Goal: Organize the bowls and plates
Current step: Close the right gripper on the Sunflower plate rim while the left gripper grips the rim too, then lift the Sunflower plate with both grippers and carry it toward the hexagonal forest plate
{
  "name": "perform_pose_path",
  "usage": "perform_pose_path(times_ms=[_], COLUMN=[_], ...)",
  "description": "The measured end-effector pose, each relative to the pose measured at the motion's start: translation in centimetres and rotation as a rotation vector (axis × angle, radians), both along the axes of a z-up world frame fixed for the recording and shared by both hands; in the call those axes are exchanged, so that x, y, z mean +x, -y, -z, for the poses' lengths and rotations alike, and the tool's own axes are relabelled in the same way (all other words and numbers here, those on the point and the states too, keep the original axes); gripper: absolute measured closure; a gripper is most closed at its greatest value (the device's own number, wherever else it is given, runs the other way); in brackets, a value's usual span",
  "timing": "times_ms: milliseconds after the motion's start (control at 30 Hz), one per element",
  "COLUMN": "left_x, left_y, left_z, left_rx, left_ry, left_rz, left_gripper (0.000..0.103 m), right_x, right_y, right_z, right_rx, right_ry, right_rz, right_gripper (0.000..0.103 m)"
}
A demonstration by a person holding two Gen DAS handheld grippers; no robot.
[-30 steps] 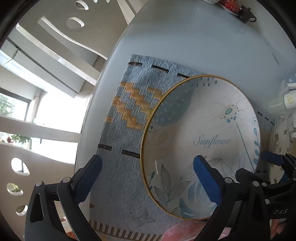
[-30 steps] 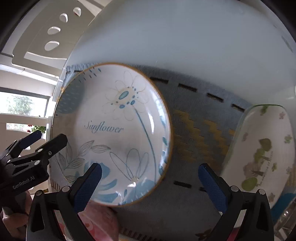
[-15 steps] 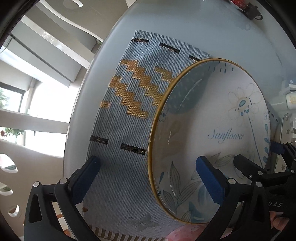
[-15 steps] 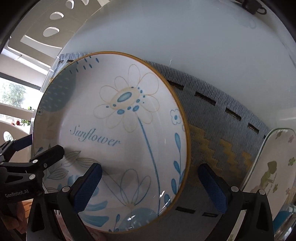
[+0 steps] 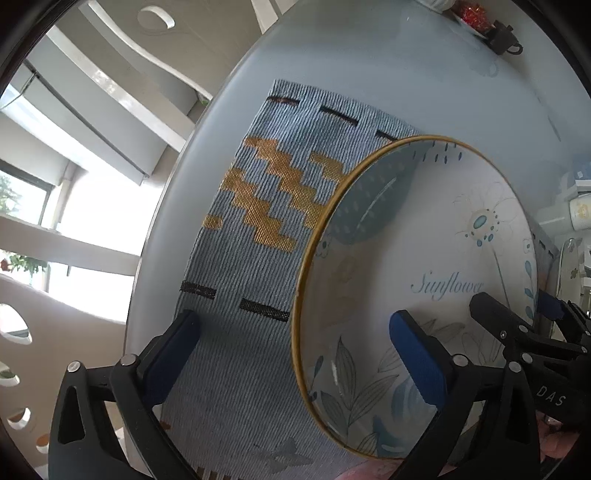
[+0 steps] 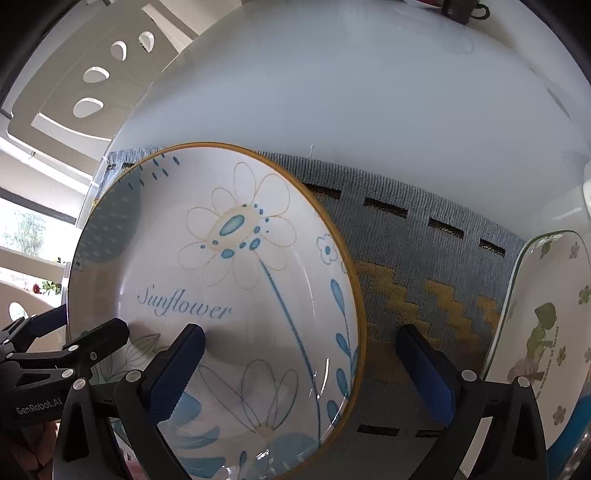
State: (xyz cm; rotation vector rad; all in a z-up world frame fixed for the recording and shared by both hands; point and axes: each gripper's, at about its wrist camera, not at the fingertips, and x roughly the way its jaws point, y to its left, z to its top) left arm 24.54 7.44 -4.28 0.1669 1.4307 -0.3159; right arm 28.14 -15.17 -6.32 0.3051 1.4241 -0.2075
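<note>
A round white plate (image 5: 424, 258) with a gold rim, blue flowers and the word "Sunflower" lies on a grey-blue woven placemat (image 5: 258, 258); it also shows in the right wrist view (image 6: 229, 280). My left gripper (image 5: 295, 354) is open, straddling the plate's left rim, one finger over the mat, one over the plate. My right gripper (image 6: 306, 365) is open, straddling the plate's right rim. A second white plate (image 6: 543, 325) with green and brown drawings lies at the mat's right end.
The mat (image 6: 413, 280) lies on a white round table (image 5: 388, 66). A small dark object (image 5: 502, 31) and a red dish sit at the far edge. White chairs (image 6: 96, 74) and a window stand to the left. White cups (image 5: 576, 210) are at right.
Both grippers have closed in on the plate, which looms larger in both views. Their jaws have stayed open.
</note>
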Motion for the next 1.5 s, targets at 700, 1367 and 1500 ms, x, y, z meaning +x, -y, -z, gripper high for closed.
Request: perform_pose_path(times_ms=[700, 1367, 1500], left_x=[-1.2, -0.3, -0.7], left_y=[3.2, 2.9, 2.5], left_z=[-2.9, -4.4, -5.2], left_rx=[0.027, 0.000, -0.004], left_ry=[0.057, 0.108, 0.122], left_rz=[0.013, 0.014, 0.018], left_gripper=[0.057, 0.057, 0.057], right_x=[1.0, -0.6, -0.7], right_y=[0.3, 1.9, 1.7], right_z=[-1.4, -6.4, -7.4], right_rx=[0.022, -0.015, -0.016], right_ry=[-0.005, 0.075, 0.089], right_rz=[-0.005, -0.028, -0.033], right_gripper=[0.058, 0.075, 0.075])
